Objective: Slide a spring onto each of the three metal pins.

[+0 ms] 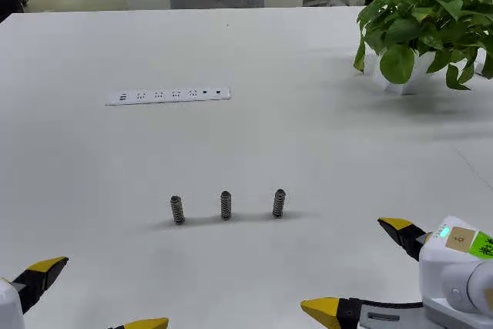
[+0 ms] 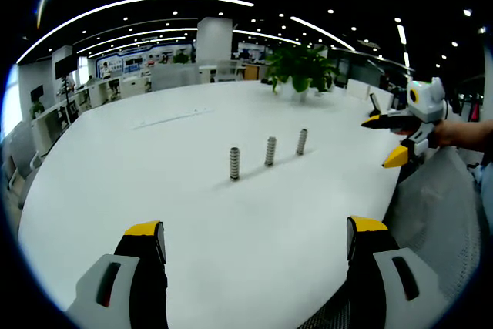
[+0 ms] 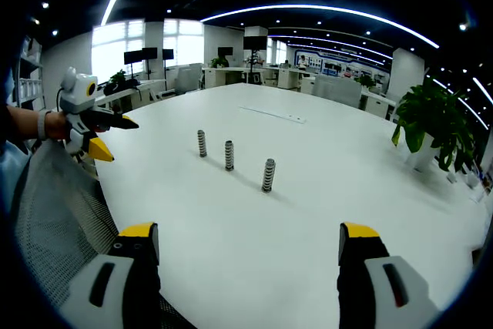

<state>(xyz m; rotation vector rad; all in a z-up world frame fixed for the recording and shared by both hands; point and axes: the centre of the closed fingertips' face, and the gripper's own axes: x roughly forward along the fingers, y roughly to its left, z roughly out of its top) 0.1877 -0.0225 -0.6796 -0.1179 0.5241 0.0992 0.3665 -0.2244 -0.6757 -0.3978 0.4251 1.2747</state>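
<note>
Three springs (image 1: pixel 226 205) stand upright in a short, evenly spaced row on the white table (image 1: pixel 308 136), towards its near side. Beyond them a white power strip (image 1: pixel 169 95) lies flat, and a potted plant (image 1: pixel 427 13) sits at the far right. At the near edge, well apart from the springs, the left gripper (image 1: pixel 96 294) and right gripper (image 1: pixel 357 267) hover with jaws spread wide, holding nothing.

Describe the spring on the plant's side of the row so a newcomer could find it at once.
On the white table, three springs stand upright in a row, nearer the person than the power strip. It is the end spring on the side of the plant, with both others to its left in the head view.
</note>
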